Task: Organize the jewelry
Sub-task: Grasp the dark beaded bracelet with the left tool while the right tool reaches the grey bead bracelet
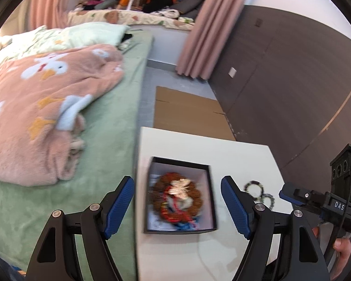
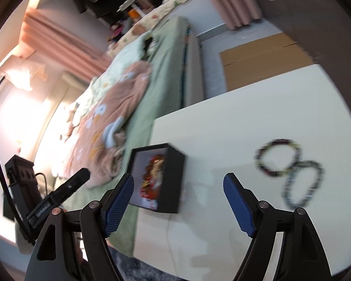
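Both wrist views look steeply down, close over the table (image 1: pixel 234 154), sharing the box (image 2: pixel 175 178)

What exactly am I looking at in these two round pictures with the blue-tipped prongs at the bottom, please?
Each picture comes from a fisheye camera on a hand-held two-finger gripper, looking along its fingers. One shows the left gripper, the other the right gripper; a person holds one in each hand. Both stand open and hold nothing. Beside a bed, a white table carries an open black box with a brown bead bracelet and other jewelry inside, and two beaded bracelets lying loose beside the box.
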### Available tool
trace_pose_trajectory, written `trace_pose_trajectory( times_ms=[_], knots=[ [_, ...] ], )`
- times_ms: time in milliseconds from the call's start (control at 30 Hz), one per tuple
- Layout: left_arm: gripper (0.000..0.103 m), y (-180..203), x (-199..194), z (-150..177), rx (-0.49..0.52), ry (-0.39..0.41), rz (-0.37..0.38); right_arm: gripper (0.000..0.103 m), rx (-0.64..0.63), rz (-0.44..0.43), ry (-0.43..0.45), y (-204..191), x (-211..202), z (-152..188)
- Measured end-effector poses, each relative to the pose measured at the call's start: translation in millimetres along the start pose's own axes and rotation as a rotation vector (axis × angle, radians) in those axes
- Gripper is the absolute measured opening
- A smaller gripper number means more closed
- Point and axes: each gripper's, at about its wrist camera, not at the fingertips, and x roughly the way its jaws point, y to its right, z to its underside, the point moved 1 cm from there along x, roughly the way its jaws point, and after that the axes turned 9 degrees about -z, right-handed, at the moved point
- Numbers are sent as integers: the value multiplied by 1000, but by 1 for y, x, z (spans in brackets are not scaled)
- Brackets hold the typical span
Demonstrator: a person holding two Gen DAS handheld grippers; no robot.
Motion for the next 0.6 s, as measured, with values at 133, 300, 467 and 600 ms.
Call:
trace_pose_trajectory(
  times_ms=[133, 300, 467, 600],
  knots=[
    [77, 31, 6, 1, 47, -5, 23, 79, 36, 45, 17, 22, -23, -1],
    [77, 69, 15, 5, 111, -15, 46, 79, 92, 95, 19, 49, -39, -1],
    [77, 104, 29, 10, 165, -30, 67, 79, 130, 129, 32, 71, -57, -2],
    [69, 128, 43, 11, 219, -56, 99, 79, 153, 170, 53, 86, -70, -2]
  ],
)
